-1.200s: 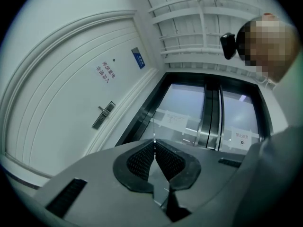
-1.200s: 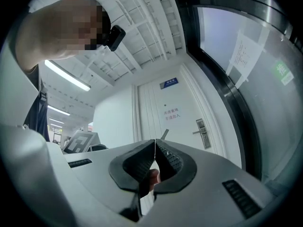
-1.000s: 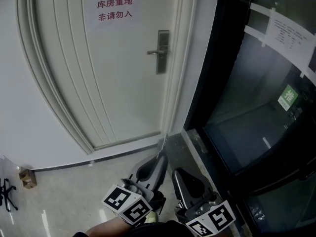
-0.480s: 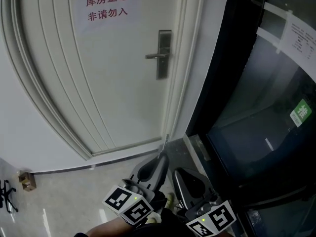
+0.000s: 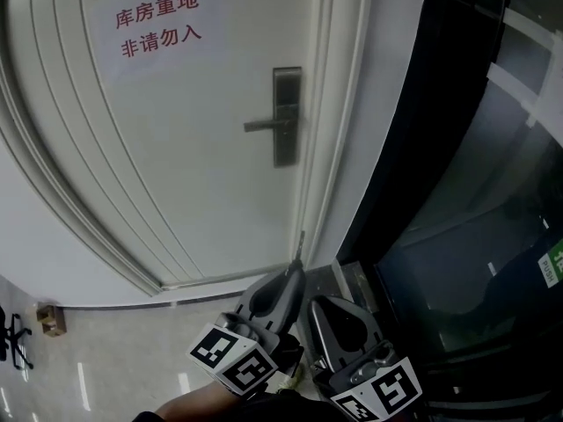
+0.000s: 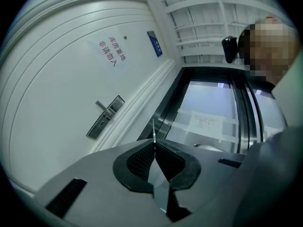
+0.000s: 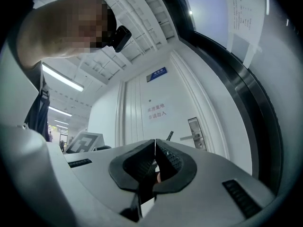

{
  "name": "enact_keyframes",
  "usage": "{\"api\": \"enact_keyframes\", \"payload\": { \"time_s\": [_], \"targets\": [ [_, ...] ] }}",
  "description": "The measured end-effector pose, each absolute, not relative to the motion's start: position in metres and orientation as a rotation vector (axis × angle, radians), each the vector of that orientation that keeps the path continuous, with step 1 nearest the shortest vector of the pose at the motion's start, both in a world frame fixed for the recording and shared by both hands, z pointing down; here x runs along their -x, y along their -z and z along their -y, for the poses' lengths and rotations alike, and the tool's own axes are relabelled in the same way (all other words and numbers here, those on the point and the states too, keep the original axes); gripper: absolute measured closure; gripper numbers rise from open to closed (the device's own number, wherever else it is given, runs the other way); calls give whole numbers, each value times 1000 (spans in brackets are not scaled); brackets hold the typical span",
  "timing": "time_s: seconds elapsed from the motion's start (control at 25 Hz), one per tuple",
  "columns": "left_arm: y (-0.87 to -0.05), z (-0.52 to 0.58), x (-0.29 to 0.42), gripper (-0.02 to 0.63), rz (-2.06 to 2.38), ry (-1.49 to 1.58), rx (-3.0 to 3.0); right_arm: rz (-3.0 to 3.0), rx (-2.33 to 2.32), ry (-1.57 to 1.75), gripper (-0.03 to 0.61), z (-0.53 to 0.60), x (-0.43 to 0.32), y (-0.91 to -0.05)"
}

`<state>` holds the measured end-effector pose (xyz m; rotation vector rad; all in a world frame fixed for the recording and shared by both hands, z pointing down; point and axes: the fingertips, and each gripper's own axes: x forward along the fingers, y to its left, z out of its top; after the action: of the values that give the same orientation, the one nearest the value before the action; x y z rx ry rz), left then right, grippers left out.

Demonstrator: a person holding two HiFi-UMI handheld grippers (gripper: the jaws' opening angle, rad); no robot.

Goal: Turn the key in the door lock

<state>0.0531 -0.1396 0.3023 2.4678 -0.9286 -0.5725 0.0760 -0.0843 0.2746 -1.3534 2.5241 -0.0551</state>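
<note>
One door (image 5: 176,165), one handle (image 5: 268,125), one sign (image 5: 158,23), and there was one key (image 5: 300,243), two grippers (image 5: 295,272) (image 5: 315,308), one box (image 5: 50,319).

Matt white paint on door (image 5: 176,165), smooth, moulded ridges at left. Brushed grey metal on lock plate (image 5: 285,117), dull sheen. White paper sign (image 5: 160,23), matt, red print. Thin bare metal key (image 6: 154,130), pinched between black, finely ribbed, rubbery pads (image 6: 140,160) of left gripper (image 6: 154,144); grey shell matt plastic. Same dimpled black pads (image 7: 172,161) on right gripper (image 7: 155,142), pressed together. Glossy dark glass (image 5: 475,236) at right, reflective. Polished pale floor (image 5: 114,367), near left, streaked with glare.
</note>
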Motion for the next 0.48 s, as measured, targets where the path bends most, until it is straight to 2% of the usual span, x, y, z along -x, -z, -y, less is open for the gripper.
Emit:
{"api": "enact_keyframes", "payload": {
  "time_s": [0.48],
  "targets": [
    [-331,295,-83,606,915,638,-2174,-2571,1320,25,563,204,-102,-275]
  ]
}}
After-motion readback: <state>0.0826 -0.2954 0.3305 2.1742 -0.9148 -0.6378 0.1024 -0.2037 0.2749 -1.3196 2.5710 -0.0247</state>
